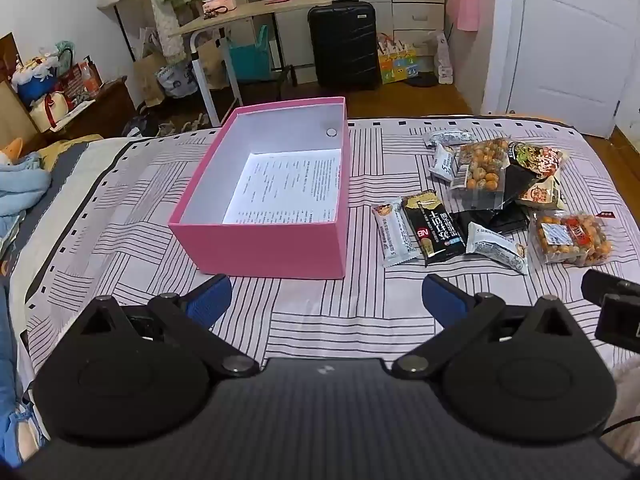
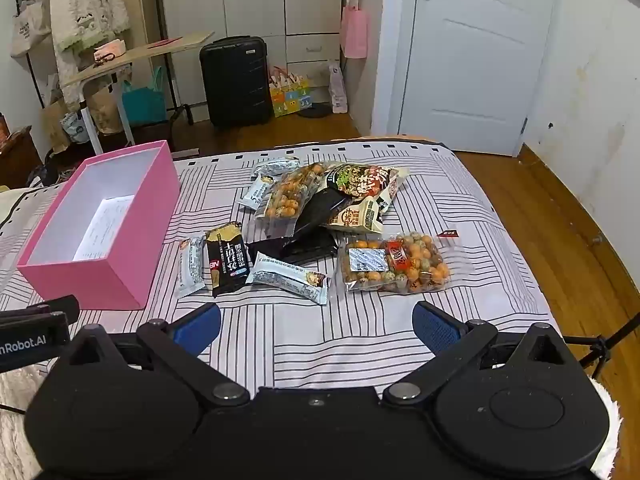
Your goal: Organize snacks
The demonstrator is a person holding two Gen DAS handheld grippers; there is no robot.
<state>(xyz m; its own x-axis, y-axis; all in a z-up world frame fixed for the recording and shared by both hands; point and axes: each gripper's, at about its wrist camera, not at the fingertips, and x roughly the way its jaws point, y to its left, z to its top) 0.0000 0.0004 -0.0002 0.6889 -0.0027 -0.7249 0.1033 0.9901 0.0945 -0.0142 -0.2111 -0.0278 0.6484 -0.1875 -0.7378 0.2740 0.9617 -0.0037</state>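
An open pink box (image 1: 264, 250) stands on the bed with only a printed sheet (image 1: 288, 188) inside; it also shows in the right wrist view (image 2: 92, 276). Right of it lies a pile of snack packets: a black bar (image 1: 434, 226) (image 2: 226, 258), white bars (image 1: 394, 234) (image 2: 290, 278), clear bags of orange nuts (image 1: 572, 238) (image 2: 394, 264) and larger bags (image 2: 362, 184). My left gripper (image 1: 326, 298) is open and empty just in front of the box. My right gripper (image 2: 316, 326) is open and empty in front of the snacks.
The bed has a striped sheet (image 1: 340, 320). A blue blanket (image 1: 20, 188) lies at the left. Beyond the bed stand a black suitcase (image 1: 344, 44), a small desk (image 1: 240, 16) and a white door (image 2: 468, 52). The wooden floor (image 2: 560, 240) lies to the right.
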